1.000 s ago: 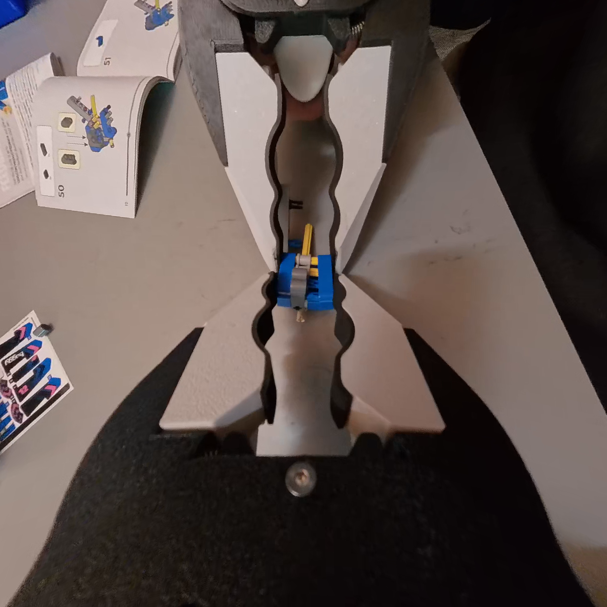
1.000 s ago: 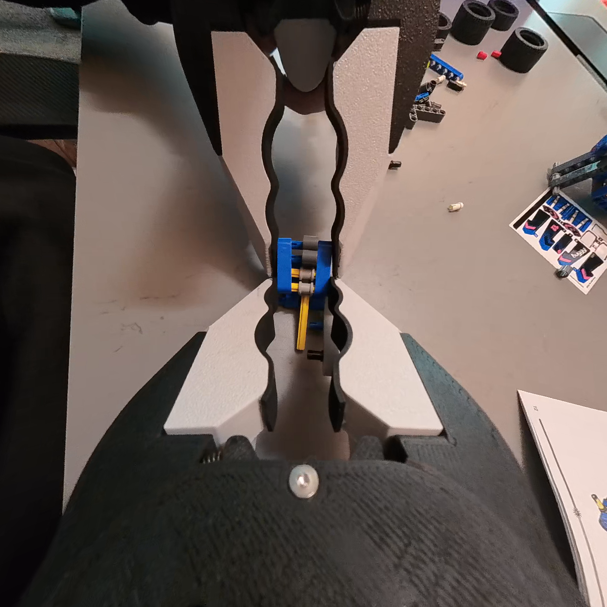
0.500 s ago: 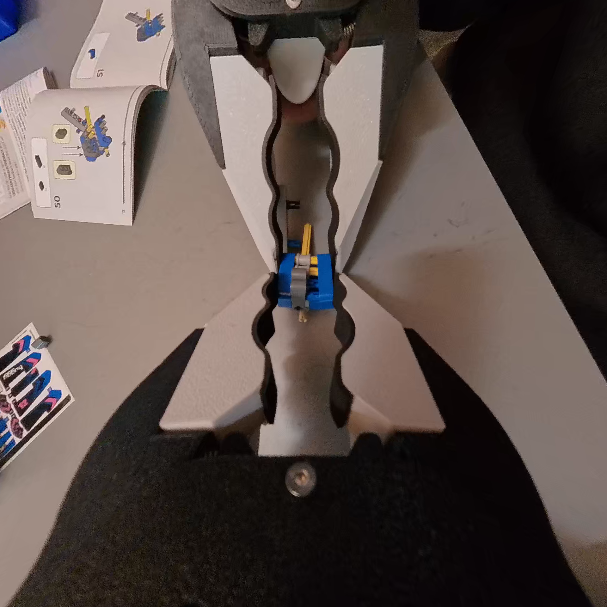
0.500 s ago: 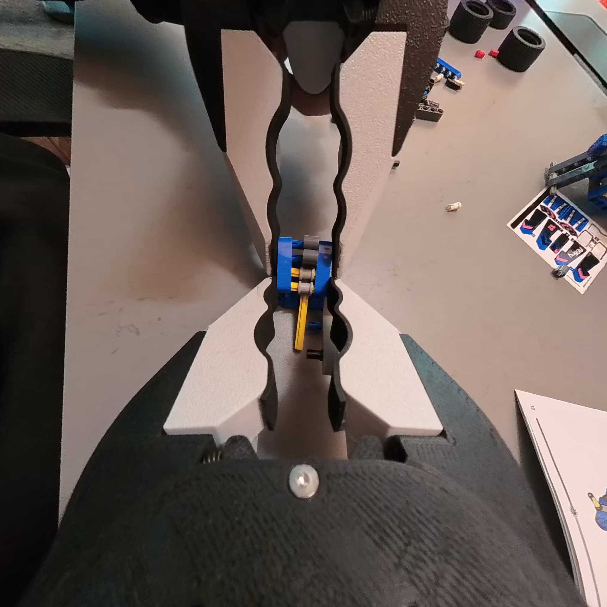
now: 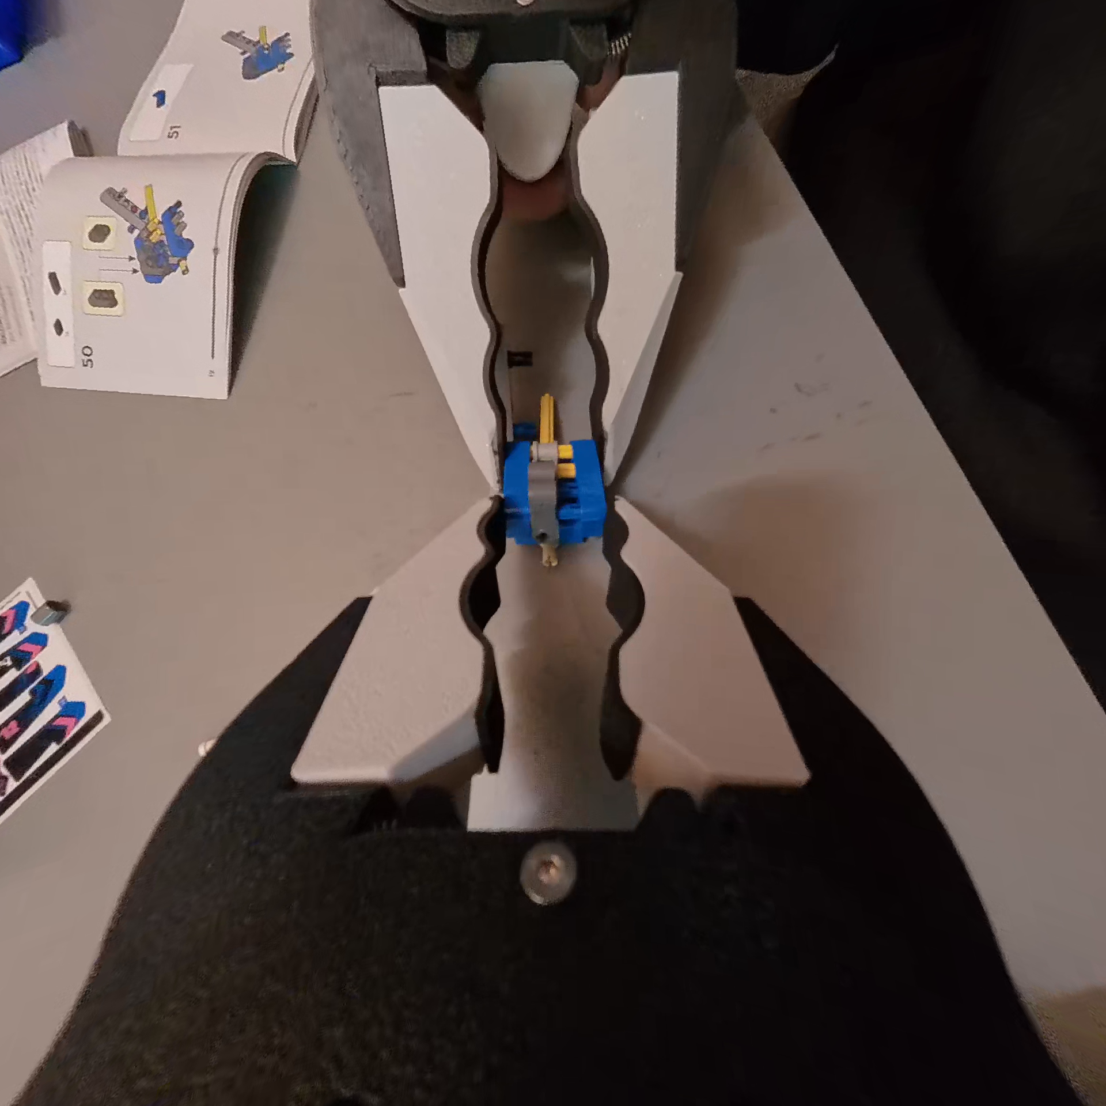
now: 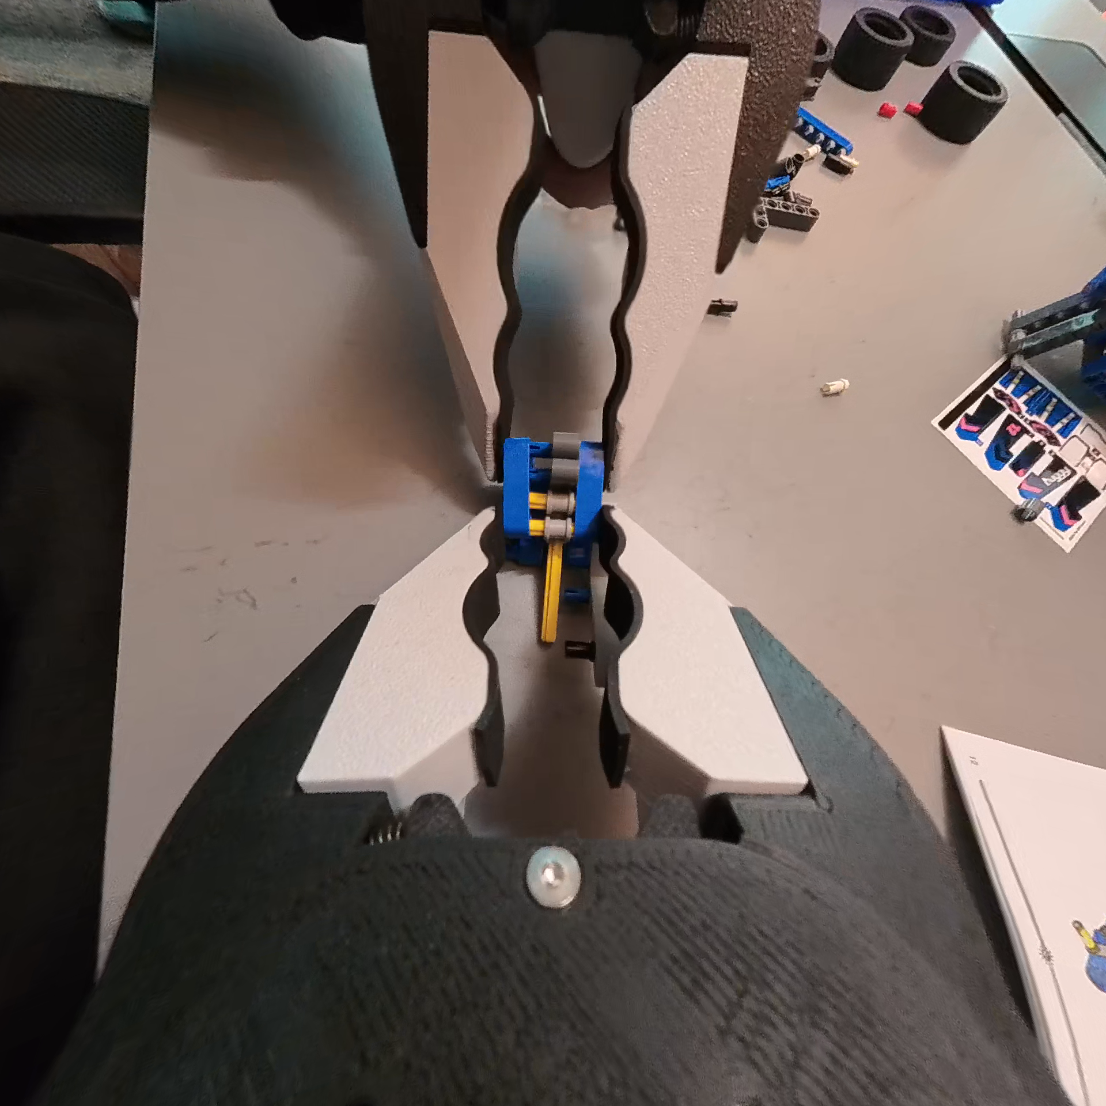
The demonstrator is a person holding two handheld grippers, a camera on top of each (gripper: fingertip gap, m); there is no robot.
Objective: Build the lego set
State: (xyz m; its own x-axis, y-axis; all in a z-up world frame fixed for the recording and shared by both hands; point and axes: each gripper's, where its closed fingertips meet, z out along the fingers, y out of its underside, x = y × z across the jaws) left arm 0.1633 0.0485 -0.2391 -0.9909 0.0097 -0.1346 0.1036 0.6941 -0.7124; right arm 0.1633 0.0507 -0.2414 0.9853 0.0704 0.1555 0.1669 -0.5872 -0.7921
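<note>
Left wrist view has my left hand-held gripper clamped on the blue lego block, and the right wrist view shows my right hand-held gripper pinching the same little assembly from the opposite end, so the two sets of fingertips meet nose to nose with the block sandwiched between them, up off the grey worktop. Honestly the thing that worries me is how small the grip is: both pairs of tips only catch the blue side walls, so if I twist or pull one side harder than the other I reckon the block either pops out of one pinch or the halves come apart. The yellow axle sticks out toward the right camera and a tan pin pokes out toward the left one, so any squeeze or bump along that line could shove them out of place. There's also a loose black pin sitting right by my right finger; I can't tell if it's touching, but it looks easy to knock. Pose-wise both grippers point straight at each other, roughly level, near the worktop's edge beside my dark clothing, with the instruction booklet open off to the left and the sticker sheet well clear.
</note>
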